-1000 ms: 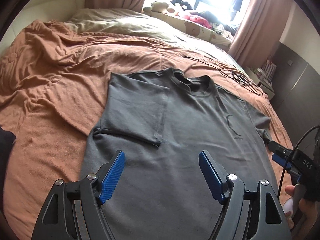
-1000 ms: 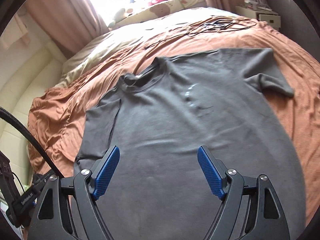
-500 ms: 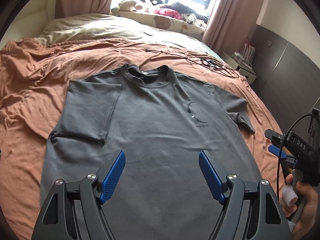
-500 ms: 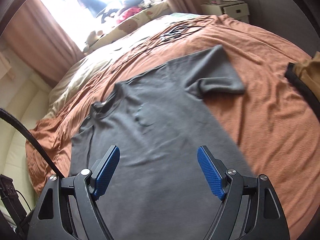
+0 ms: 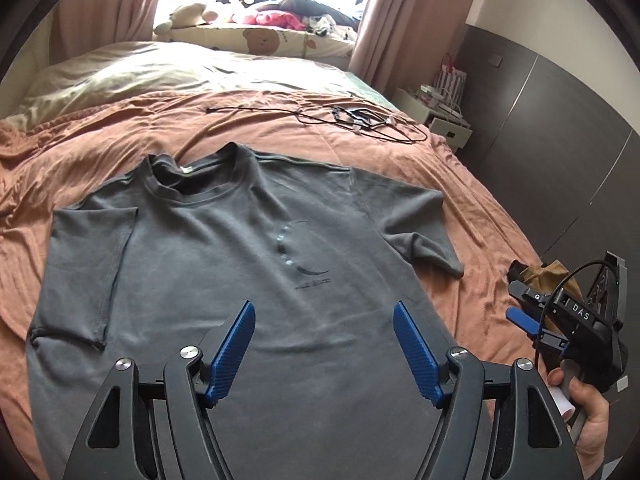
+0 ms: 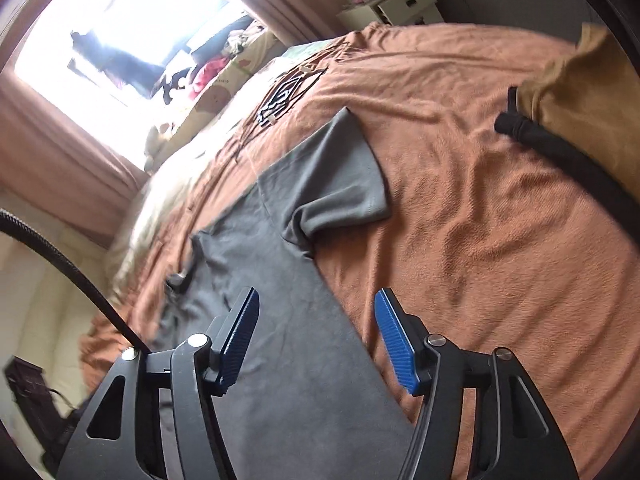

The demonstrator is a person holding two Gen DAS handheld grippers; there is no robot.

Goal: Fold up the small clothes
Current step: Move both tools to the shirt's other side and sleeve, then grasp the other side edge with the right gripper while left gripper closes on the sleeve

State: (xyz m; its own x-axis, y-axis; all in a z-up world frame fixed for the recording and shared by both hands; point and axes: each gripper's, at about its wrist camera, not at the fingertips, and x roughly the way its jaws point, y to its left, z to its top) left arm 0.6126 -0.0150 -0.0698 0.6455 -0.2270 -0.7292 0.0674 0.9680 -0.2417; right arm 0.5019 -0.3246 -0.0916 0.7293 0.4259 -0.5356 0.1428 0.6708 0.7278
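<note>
Bed with rust-orange cover fills both views; grey tee lies flat on it face up, collar toward the window, hem nearest the cameras. Progress: early. The sleeve on the left side of the left wrist view is already folded in over the body; the other sleeve lies out on the cover, a bit rumpled. Left to do, judging by this: fold that sleeve and side in, then bring the body up. A tan garment sits well apart at the bed's right edge, likely waiting its turn. Black cables lie on the cover beyond the collar, clear of the tee. Left hand-held gripper hovers over the lower middle of the tee, jaws apart, nothing in them. Right hand-held gripper tilted, over the tee's right edge, jaws apart, empty; in the left wrist view a hand holds it off the bed's right side. Writing: "DAS" reads on that gripper's body. Chest print on the tee is a crescent with small text below, too small to read.
</note>
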